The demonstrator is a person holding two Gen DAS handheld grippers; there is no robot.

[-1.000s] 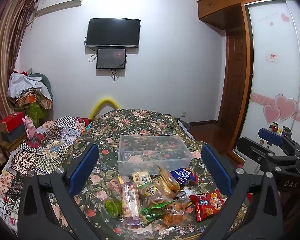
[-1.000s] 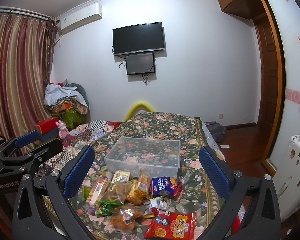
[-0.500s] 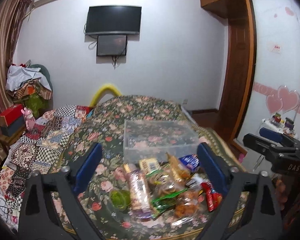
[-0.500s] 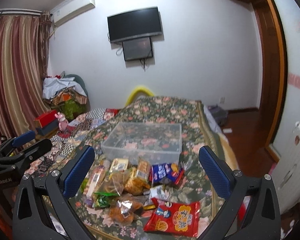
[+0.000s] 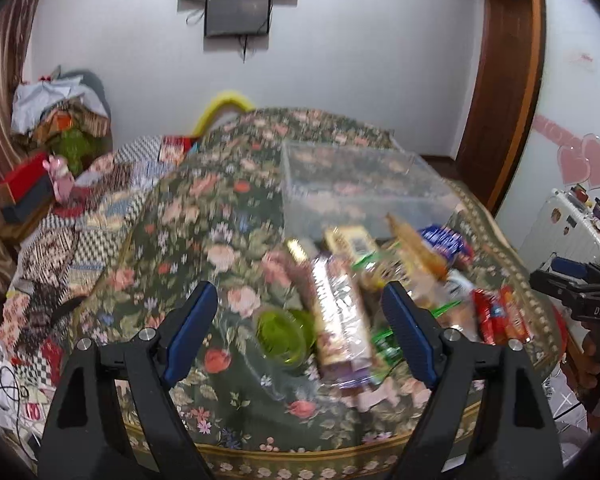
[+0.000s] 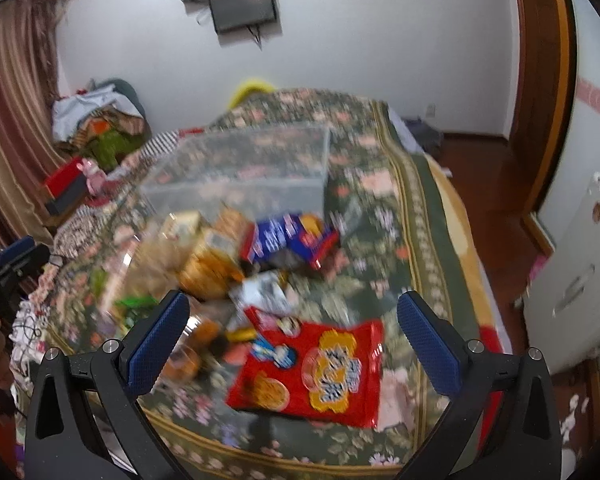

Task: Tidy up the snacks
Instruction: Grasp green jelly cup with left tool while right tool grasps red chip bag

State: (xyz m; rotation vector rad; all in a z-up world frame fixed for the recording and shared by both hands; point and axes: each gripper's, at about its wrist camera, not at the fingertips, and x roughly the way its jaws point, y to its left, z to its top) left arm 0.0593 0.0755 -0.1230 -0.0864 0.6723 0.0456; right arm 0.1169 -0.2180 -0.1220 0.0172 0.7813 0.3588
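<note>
A pile of snacks lies on a floral-covered table in front of a clear plastic box (image 5: 360,188), also in the right wrist view (image 6: 240,176). My left gripper (image 5: 300,320) is open and empty above a green jelly cup (image 5: 282,334) and a long clear-wrapped biscuit pack (image 5: 338,320). My right gripper (image 6: 292,332) is open and empty above a red snack bag (image 6: 316,364). A blue packet (image 6: 288,240) and orange-brown packs (image 6: 204,268) lie behind it. Both views are blurred.
The floral cloth (image 5: 188,240) drops off at the table's near edge (image 5: 300,448). A patchwork-covered surface (image 5: 72,232) lies left. A white suitcase (image 5: 568,228) stands right. The right gripper shows at the left wrist view's right edge (image 5: 576,292).
Both grippers have moved forward and down toward the snack pile, still open. The snacks and box now look larger and closer.
</note>
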